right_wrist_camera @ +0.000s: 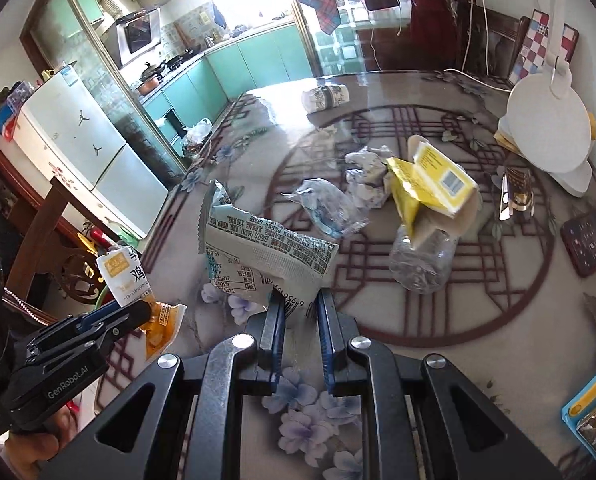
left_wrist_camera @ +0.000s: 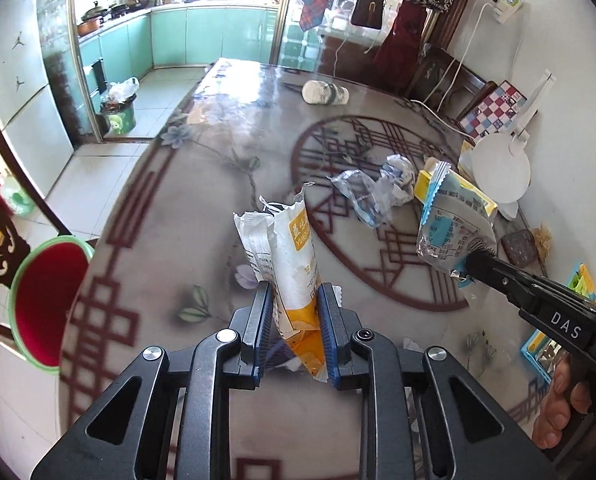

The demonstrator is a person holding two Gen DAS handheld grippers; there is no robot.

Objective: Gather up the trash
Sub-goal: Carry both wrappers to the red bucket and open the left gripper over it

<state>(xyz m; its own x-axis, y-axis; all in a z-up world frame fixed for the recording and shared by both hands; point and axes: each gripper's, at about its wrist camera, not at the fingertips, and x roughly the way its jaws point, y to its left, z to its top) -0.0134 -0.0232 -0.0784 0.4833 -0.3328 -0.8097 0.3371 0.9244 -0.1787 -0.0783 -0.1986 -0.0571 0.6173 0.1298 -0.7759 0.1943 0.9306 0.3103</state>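
Observation:
My left gripper (left_wrist_camera: pixel 295 292) is shut on a white and orange snack wrapper (left_wrist_camera: pixel 293 256), held upright above the table; it also shows in the right wrist view (right_wrist_camera: pixel 137 280). My right gripper (right_wrist_camera: pixel 301 300) is shut on a silver and blue wrapper (right_wrist_camera: pixel 257 256), also seen in the left wrist view (left_wrist_camera: pixel 450 232). More trash lies on the table: a crumpled clear plastic wrap (right_wrist_camera: pixel 330 208), a crumpled paper ball (right_wrist_camera: pixel 368 176), a yellow carton (right_wrist_camera: pixel 434 184) on a crushed clear bottle (right_wrist_camera: pixel 422 260), and a white bottle lying on its side (left_wrist_camera: pixel 325 93).
A red basin with a green rim (left_wrist_camera: pixel 45 304) sits off the table's left edge. A white round lamp base (right_wrist_camera: pixel 546 128), a dark phone (right_wrist_camera: pixel 590 240) and a blue-yellow box (right_wrist_camera: pixel 594 408) are on the right. A trash bin (left_wrist_camera: pixel 118 116) stands on the kitchen floor.

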